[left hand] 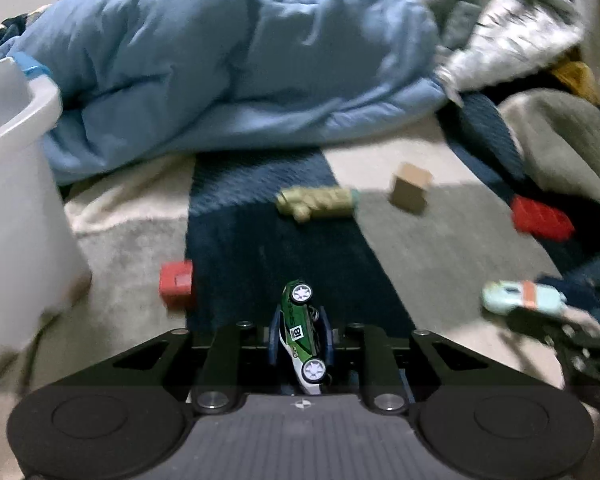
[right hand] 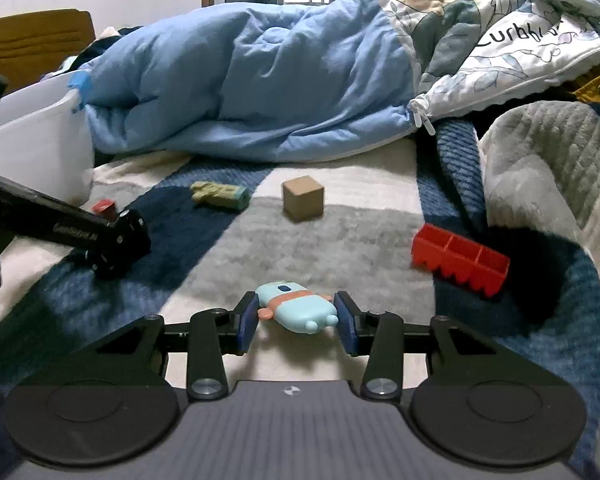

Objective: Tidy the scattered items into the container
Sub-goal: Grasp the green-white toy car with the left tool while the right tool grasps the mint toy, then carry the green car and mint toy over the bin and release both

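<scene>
Left claw [left hand: 300, 340]: closed on the small green-and-white die-cast toy car [left hand: 302, 336], which sits on its side between the blue pads, wheels facing the camera, lifted clear of the bed.
Right claw [right hand: 298, 320]: parted, its blue pads flanking the pale blue plastic toy car with an orange stripe [right hand: 296, 312]; whether the pads touch the car cannot be told. The car rests on the blanket.
Handling, green car: judged stiff, light and smooth-sided; a grip across roof and underside is narrow, so it may pivot if the hold slackens.
Handling, pale blue car: judged hard, rounded and slippery; best taken across its flat flanks at mid-length, not over the rounded nose.
Bed surface: blue, grey and cream striped fleece blanket [right hand: 260, 248], soft, so things may sink or tip when pressed.
Near left: small red plastic block [left hand: 177, 284].
Right: red open-topped plastic building brick [right hand: 460, 258], tilted at a fold.
Middle distance: olive-green moulded toy figure [left hand: 318, 203], lying flat; tan wooden cube [right hand: 303, 197] just right of it, apart.
Container: white plastic bin [right hand: 40, 148] at far left, its inside hidden.
Far: rumpled light blue quilt [right hand: 240, 80].
</scene>
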